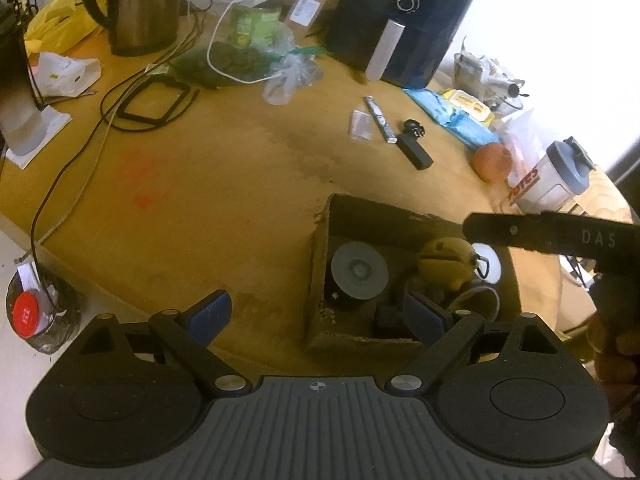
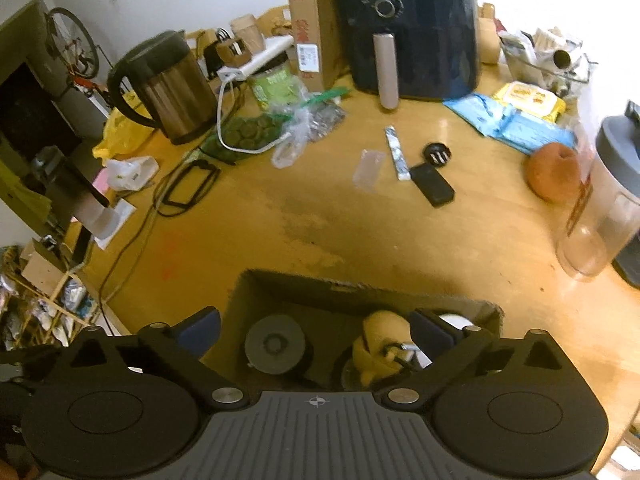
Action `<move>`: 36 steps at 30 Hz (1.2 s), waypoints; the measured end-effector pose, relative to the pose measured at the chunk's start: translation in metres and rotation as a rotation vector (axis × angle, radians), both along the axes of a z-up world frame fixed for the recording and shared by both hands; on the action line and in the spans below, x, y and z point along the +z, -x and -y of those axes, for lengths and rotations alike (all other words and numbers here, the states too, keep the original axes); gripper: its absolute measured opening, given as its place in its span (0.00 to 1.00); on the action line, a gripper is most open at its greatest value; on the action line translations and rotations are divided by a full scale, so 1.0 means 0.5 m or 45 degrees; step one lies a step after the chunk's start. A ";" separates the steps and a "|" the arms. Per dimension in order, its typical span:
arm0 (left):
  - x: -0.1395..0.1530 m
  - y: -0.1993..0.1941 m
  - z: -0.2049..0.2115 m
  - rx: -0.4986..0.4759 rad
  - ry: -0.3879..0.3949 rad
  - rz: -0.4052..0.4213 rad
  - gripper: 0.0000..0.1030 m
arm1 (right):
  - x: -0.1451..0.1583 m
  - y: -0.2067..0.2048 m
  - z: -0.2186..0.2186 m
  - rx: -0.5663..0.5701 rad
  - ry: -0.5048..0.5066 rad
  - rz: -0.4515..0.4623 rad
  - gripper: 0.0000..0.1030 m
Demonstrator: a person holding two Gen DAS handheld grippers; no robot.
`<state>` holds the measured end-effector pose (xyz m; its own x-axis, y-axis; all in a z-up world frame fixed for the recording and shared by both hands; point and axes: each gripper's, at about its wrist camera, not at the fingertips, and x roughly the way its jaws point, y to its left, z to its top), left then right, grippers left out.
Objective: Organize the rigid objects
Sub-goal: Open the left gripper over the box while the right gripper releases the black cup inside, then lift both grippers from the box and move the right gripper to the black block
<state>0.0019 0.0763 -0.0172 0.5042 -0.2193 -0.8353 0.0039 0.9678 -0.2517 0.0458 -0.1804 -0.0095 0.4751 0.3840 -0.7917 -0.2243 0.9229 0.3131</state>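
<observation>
An open cardboard box [image 1: 320, 264] with frayed brown edges is seen on the round wooden table [image 1: 200, 200]. Inside it lie a grey ridged disc-shaped lid [image 1: 359, 270], a rounded yellow figure [image 1: 442, 264] and a white round object [image 1: 490, 260]. Further off on the table, a flat black bar [image 2: 432, 184], a round black plug [image 2: 437, 154], a thin silver strip [image 2: 396, 152] and a small clear case [image 2: 369, 168] are left lying.

The left gripper [image 1: 316, 316] is tilted downward at the box's near left corner, jaws spread, nothing between them. The right gripper [image 2: 316, 334] is held over the box, jaws wide apart and empty.
</observation>
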 end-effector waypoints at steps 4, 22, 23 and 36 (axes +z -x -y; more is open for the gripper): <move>0.000 0.002 0.002 0.011 -0.005 -0.006 0.91 | -0.013 0.013 0.012 -0.024 0.025 -0.023 1.00; 0.010 -0.023 0.051 -0.030 -0.020 0.017 0.91 | -0.030 0.032 0.050 -0.099 0.147 0.026 1.00; 0.011 -0.028 0.054 -0.031 -0.017 0.026 0.91 | -0.027 0.033 0.052 -0.102 0.154 0.047 1.00; 0.025 -0.072 0.097 -0.117 -0.015 0.062 0.91 | 0.016 -0.028 0.080 -0.058 0.236 0.175 1.00</move>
<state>0.0378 0.0277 -0.0049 0.5228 -0.2565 -0.8129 0.1046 0.9657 -0.2375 0.0599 -0.2203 -0.0013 0.5969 0.2138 -0.7733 -0.2096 0.9719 0.1069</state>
